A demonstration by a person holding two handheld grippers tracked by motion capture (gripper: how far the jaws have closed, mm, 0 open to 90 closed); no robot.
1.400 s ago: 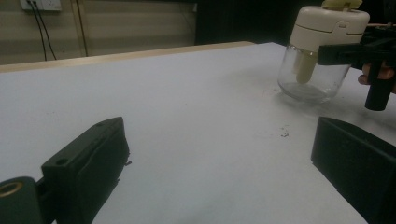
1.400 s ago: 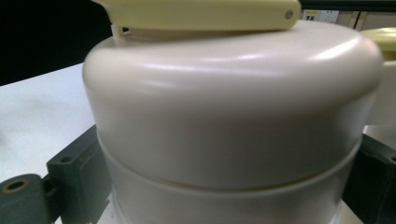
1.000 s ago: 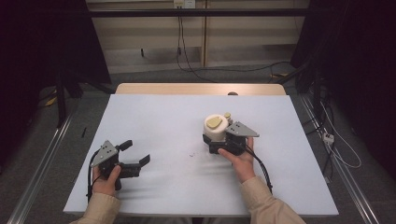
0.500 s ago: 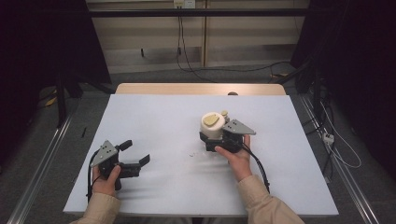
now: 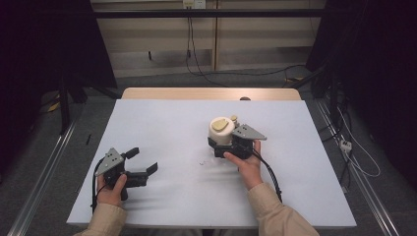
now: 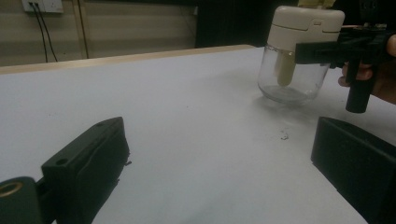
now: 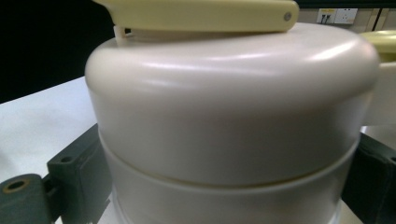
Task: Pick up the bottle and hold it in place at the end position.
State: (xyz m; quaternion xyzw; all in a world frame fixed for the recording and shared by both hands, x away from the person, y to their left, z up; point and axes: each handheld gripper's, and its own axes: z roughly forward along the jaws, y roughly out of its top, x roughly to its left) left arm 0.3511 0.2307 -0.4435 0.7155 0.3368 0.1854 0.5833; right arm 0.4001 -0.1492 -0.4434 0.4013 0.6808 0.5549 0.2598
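While the right tool (image 5: 223,142) grips the jar (image 5: 221,132) just under its cream lid (image 7: 233,102), jaws closed against both sides, the step in hand looks like carrying or placing it on the white counter (image 5: 305,162). The jar sits right of centre, glass-bodied with a pale yellow flap on top. The left tool (image 5: 140,164) rests wide open and empty, well apart. Next would likely come steadying the glass base with it.
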